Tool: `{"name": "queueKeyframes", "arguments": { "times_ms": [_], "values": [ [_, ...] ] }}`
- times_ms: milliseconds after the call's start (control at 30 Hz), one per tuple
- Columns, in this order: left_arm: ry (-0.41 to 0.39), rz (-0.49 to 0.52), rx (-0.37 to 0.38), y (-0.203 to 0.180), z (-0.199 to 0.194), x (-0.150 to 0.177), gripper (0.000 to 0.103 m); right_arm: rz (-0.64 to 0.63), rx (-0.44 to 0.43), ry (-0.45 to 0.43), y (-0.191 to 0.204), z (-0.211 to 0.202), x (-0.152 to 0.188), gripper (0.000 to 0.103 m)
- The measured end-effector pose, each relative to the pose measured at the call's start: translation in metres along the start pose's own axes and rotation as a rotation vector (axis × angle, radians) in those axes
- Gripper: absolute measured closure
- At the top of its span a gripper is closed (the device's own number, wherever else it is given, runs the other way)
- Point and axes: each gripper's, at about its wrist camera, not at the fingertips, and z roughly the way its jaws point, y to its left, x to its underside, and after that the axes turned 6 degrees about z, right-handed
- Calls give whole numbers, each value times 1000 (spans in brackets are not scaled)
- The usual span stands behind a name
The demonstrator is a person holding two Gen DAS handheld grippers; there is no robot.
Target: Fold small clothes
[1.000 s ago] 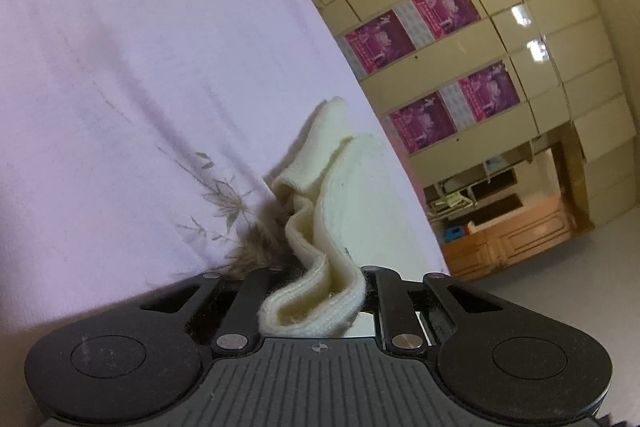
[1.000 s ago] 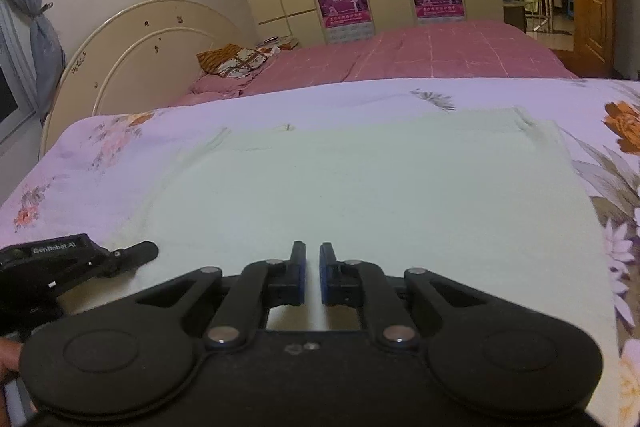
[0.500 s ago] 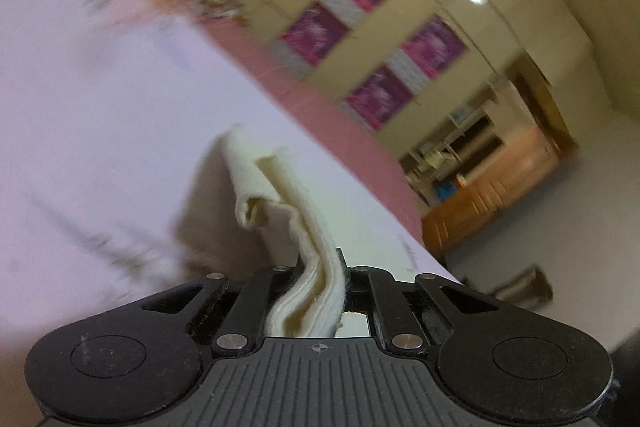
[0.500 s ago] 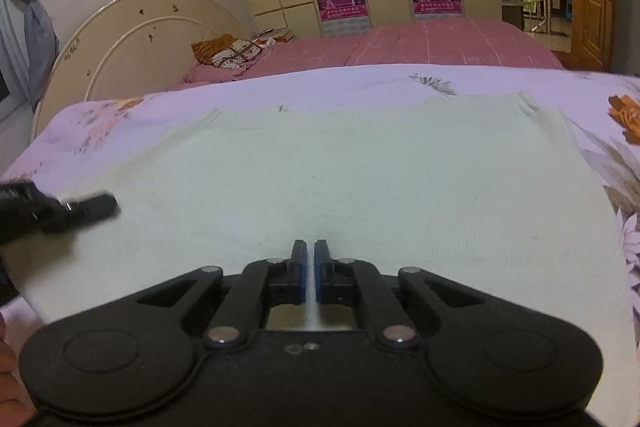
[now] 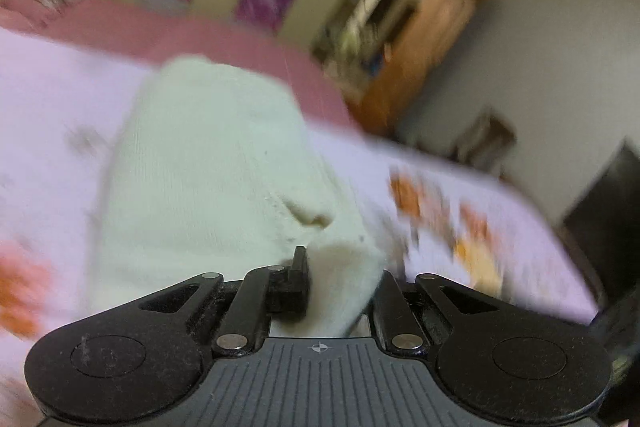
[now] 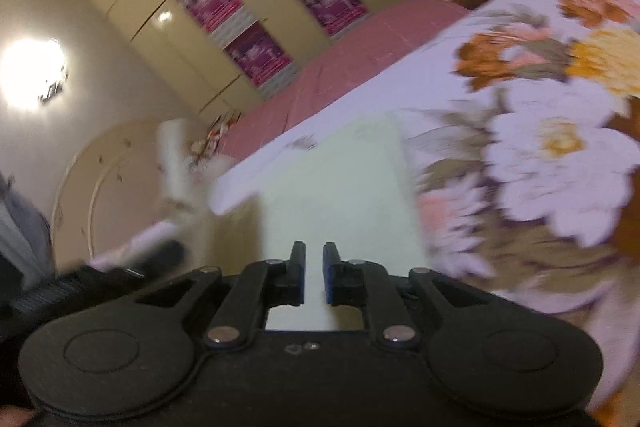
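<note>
The left tool [image 5: 340,279] pinches a bunched edge of the cream garment [image 5: 208,167], which lies on the bed [image 5: 48,107] near its far edge. The right tool [image 6: 314,277] has its fingers drawn almost together on a thin fabric edge, as far as I can tell. Carrying both edges over level should keep the fold square. The floral bedspread [image 6: 560,155] looks soft; wardrobes [image 6: 224,15] stand behind.

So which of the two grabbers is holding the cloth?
The left gripper: cream garment is bunched between its fingers. The right gripper has only a small bare gap between its fingers, pinching nothing.
</note>
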Motion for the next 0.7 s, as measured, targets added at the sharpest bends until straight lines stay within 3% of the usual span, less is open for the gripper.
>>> {"name": "queueKeyframes", "arguments": {
  "times_ms": [33,67,100,200,333,467,567,700],
  "values": [
    [51,27,9,-11,7,4,74,26,0,2,-8,-5,-4,79],
    [86,59,45,-21,8,9,48,52,4,3,-18,-9,-8,77],
    [71,69,87,-26,0,12,44,71,12,-2,-26,-14,-11,74],
    [-28,24,145,-12,-39,7,45,114,6,-7,-40,-21,-16,74],
    [-149,-88,-5,61,-75,-14,45,78,-57,19,-29,-13,-19,73],
    [-113,-180,-110,128,-80,-22,45,1,-98,78,-5,15,-13,59],
    [-52,-191,-104,145,-72,-18,45,-44,-94,111,8,38,-10,57],
    [-45,-189,-92,149,-70,-11,45,-64,-62,137,12,62,-11,58]
  ]
}}
